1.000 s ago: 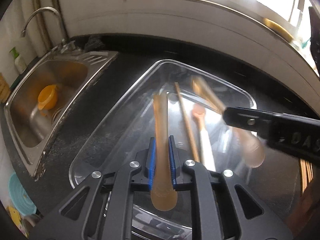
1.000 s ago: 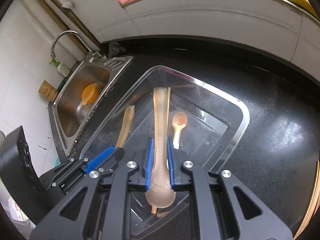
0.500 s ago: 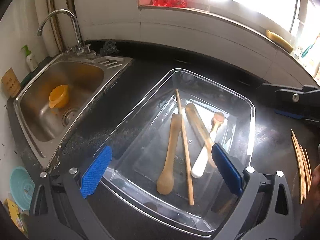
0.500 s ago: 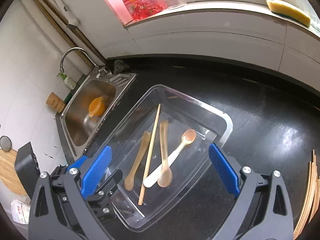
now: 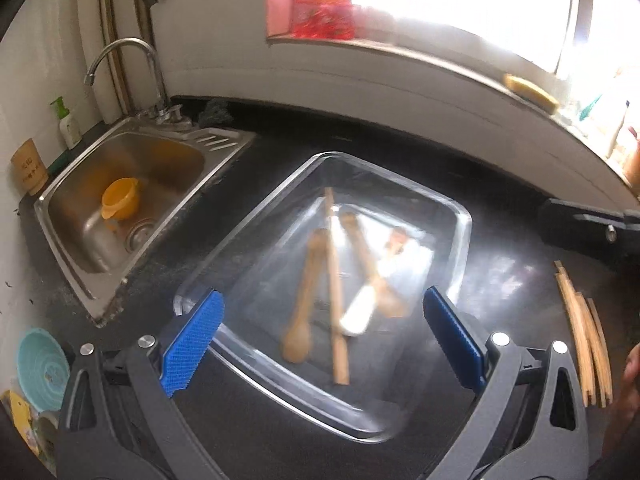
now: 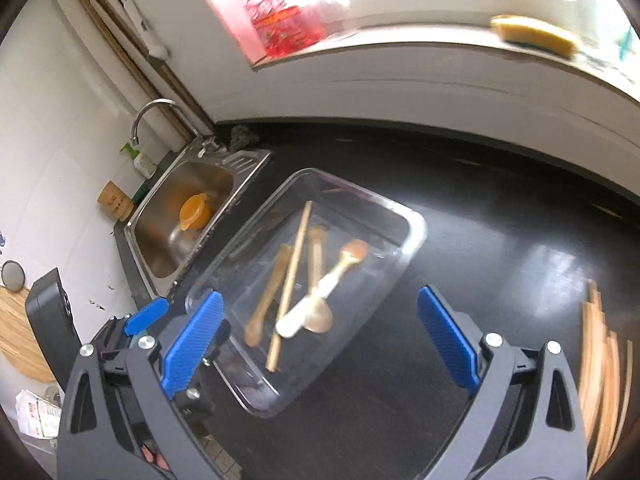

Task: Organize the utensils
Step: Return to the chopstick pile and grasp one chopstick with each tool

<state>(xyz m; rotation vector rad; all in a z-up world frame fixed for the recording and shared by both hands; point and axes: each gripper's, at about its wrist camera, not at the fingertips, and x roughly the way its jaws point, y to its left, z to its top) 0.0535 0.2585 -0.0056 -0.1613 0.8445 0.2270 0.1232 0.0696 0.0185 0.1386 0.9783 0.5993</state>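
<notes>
A clear plastic tray (image 5: 460,216), rectangular with rounded corners and a glossy rolled rim, is set on a black speckled countertop (image 5: 500,280) just beside a stainless steel sink (image 5: 80,276). Four utensils are contained in the tray: a wooden spoon (image 5: 306,300) with its oval bowl toward the near end; a single straight wooden chopstick (image 5: 335,280) laid along the tray's length, just beside that spoon; a second, paler wooden spoon (image 5: 370,268) lying diagonally; and a white-handled spoon (image 5: 384,276) with an orange-brown bowl, crossed with the paler one. All four are softened by motion blur. In the sink basin an orange plastic funnel-shaped cup (image 5: 119,199) is held near the drain. A curved chrome tap (image 5: 124,64) stands behind the basin. Further wooden chopsticks (image 5: 584,328) lie loose on the countertop, well apart from the tray on its right. The left gripper (image 5: 320,336), black-framed with ribbed blue pads, is spread wide above the tray's near end, nothing between its jaws. The right gripper (image 6: 320,340), of matching build, is likewise spread wide and empty, above the near corner of the tray.
</notes>
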